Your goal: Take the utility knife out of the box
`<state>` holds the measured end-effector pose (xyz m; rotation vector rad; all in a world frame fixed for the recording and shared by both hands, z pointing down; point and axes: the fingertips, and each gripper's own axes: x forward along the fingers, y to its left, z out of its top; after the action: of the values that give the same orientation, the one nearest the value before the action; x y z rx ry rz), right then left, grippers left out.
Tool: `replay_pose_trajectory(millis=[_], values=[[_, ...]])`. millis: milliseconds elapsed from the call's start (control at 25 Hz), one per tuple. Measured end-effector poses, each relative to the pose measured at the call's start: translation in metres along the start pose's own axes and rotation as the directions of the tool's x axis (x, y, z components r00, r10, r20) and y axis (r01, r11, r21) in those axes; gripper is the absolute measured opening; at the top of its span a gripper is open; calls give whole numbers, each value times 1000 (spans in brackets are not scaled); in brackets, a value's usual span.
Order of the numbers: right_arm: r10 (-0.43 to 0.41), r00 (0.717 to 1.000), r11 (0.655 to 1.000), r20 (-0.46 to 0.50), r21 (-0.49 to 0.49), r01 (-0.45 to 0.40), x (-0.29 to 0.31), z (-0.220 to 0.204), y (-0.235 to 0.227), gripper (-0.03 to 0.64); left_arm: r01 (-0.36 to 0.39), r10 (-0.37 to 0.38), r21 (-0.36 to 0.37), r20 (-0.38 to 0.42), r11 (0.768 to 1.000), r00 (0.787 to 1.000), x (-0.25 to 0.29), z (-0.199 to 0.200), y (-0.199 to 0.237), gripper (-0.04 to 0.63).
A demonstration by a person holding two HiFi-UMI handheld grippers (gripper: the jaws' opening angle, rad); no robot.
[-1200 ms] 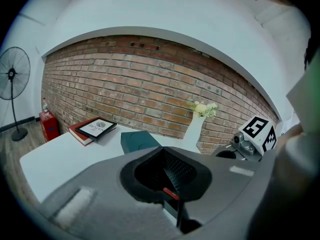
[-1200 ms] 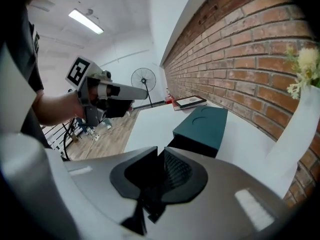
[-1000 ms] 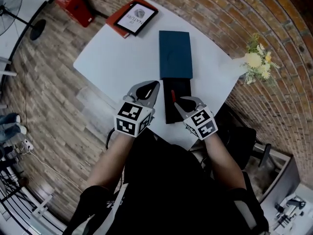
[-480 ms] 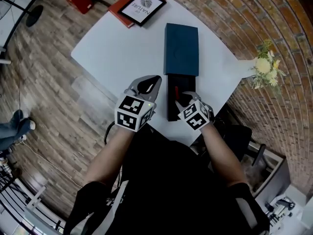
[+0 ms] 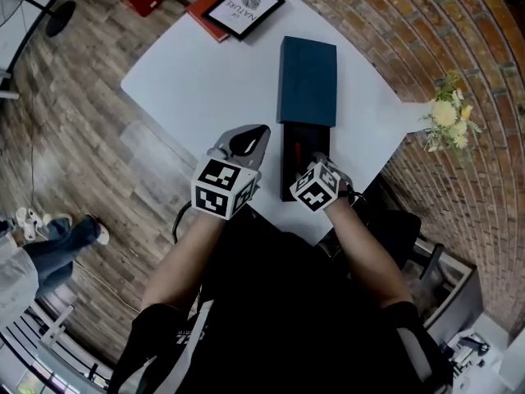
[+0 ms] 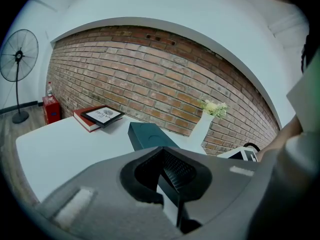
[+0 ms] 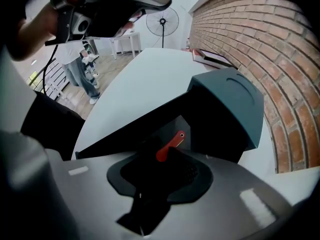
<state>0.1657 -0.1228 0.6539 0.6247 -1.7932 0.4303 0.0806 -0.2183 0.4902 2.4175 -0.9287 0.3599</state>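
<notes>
Right gripper: jaws being closed, wide apart, end of red utility knife between them, not pinched. Knife being kept in black tray jutting from teal sleeve, long axis pointing toward sleeve. Left gripper: jaws pressed together, empty.

Right gripper has come down into black tray of box, tipped from shallow slant to steep downward point, marker cube now turned up toward head camera. Its fingers closing after widening; red end of utility knife in gap at their tips, not pinched. Bystander's legs walked in from left edge across floor.
</notes>
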Motion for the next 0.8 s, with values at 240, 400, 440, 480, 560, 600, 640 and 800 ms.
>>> replay_pose_trajectory(millis=[240,400,440,480,560,600,640,800], values=[[-23,999,1000,-32,-17,22,4,-2,-1,91,3,-3,-10,-6,1000,1000,0,-3,4,8],[-41,999,997,-20,-59,40,3,-2,1,75,12,-12,-16,-5,1000,1000,0,-3,4,8],[-43,999,997,-17,-58,42,3,-2,1,74,15,-15,-17,-6,1000,1000,0,-4,4,8],[-46,999,998,-13,-54,45,2,-2,0,72,18,-18,-16,-6,1000,1000,-1,-4,3,8],[-57,998,998,-1,-35,57,1,-2,-3,26,22,-22,-15,-9,1000,1000,-2,-6,3,8],[-62,998,998,3,-24,62,0,-2,-4,0,23,-24,-15,-11,1000,1000,-2,-6,4,8],[-64,998,998,2,-16,64,-1,-2,-5,0,25,-25,-16,-12,1000,1000,-3,-7,5,8],[-75,997,997,-14,0,75,-1,-5,-6,2,30,-30,-21,-17,999,999,-5,-9,7,8]])
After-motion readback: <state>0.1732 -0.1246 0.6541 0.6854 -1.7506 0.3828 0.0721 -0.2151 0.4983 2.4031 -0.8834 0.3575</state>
